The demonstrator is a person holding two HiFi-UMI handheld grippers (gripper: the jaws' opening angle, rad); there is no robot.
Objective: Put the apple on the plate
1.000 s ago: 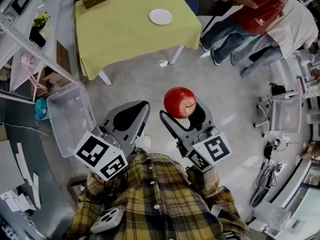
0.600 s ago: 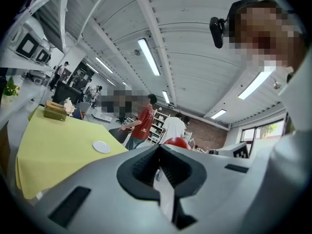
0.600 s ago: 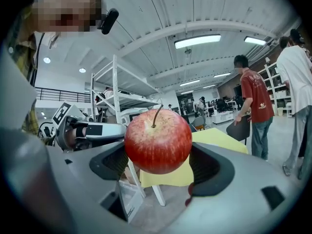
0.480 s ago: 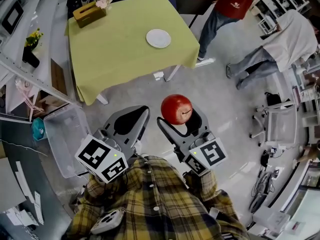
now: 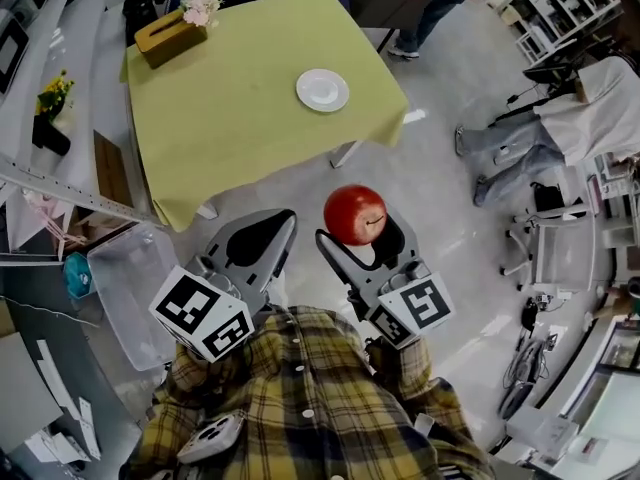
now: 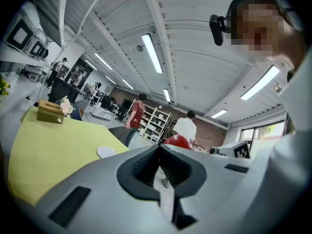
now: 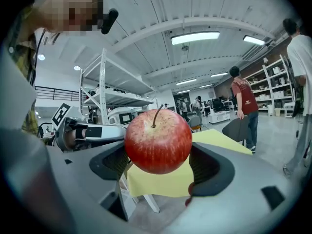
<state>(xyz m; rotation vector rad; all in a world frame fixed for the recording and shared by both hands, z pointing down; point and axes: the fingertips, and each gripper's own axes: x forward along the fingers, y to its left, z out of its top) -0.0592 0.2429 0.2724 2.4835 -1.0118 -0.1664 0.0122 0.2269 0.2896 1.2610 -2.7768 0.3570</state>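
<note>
A red apple is clamped between the jaws of my right gripper, held over the floor in front of my chest. The apple's top also shows in the left gripper view. My left gripper is beside it, jaws together with nothing between them. A small white plate lies on the yellow-green tablecloth, near its far right side, well ahead of both grippers.
A tissue box with flowers stands at the table's far left corner. A clear plastic bin sits on the floor to my left, beside shelving. People and an office chair are to the right.
The table and plate have drifted lower and a little right in the head view, so I have closed in slightly. The person in red has walked off toward the top. Both grippers keep their hold and pose.
</note>
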